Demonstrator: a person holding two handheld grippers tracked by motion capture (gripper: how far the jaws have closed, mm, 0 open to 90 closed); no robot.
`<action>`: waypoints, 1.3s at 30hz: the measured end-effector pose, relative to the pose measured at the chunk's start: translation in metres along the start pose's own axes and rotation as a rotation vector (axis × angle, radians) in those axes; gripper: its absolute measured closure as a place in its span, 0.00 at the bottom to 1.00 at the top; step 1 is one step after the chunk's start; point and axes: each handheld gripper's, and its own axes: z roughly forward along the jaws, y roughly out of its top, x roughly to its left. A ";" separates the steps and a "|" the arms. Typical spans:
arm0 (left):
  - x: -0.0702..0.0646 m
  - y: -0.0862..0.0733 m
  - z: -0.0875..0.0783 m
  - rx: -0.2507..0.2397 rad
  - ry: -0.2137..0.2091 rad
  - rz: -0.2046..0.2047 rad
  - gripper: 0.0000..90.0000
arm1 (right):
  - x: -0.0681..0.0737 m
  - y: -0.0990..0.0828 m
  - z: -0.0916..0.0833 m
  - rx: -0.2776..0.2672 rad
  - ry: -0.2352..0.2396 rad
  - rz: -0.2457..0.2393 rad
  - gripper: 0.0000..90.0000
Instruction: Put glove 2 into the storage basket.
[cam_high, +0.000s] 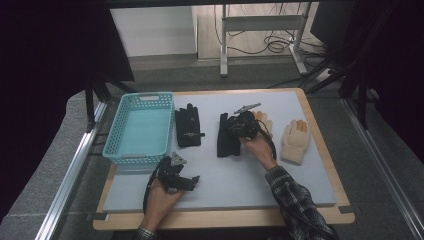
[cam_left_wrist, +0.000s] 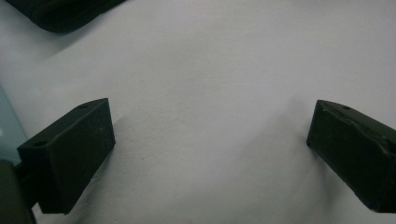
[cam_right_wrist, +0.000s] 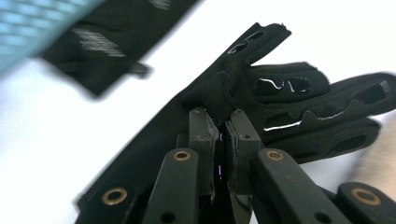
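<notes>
The grey table mat (cam_high: 225, 170) carries everything here, and the turquoise basket (cam_high: 131, 152) sits at its left edge, hollow side up, nothing showing inside it. Next to the basket's right wall lies one black glove (cam_high: 188, 127), fingers toward the far edge. Over by the right edge, a cream glove (cam_high: 294, 141) lies flat, and a second cream glove (cam_high: 263, 119) peeks out just behind the right hand.

Now the action: the right gripper (cam_high: 239, 128) is on the second black glove (cam_high: 227, 137), mid-mat. In the right gripper view the jaws are pinched nearly together on a fold of the black fabric near the base of the fingers (cam_right_wrist: 219, 95), so it has a hold. The glove's long axis runs near-to-far on the mat, cuff toward the near edge, fingers toward the far edge, and in that view it trails off to the lower left of the jaws.

The left gripper (cam_high: 186, 181) rests near the near-left corner, just below the basket, jaws spread wide with nothing between them, bare mat in its own view (cam_left_wrist: 210, 116).

The key relation, as I read it: the basket lies to the left of the held glove, past the other black glove, so the right hand must carry it leftward over that glove. The left hand sits nearer the basket but holds nothing.
</notes>
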 end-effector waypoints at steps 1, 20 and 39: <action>0.000 0.000 0.000 0.000 0.000 0.000 0.01 | 0.005 -0.001 -0.005 -0.011 0.029 -0.013 0.91; 0.000 0.000 0.000 -0.005 0.001 -0.004 0.02 | 0.076 -0.062 -0.048 -0.048 0.107 -0.099 0.60; 0.004 -0.008 -0.008 -0.001 0.005 -0.005 0.03 | 0.049 -0.050 -0.045 -0.061 0.068 -0.088 0.52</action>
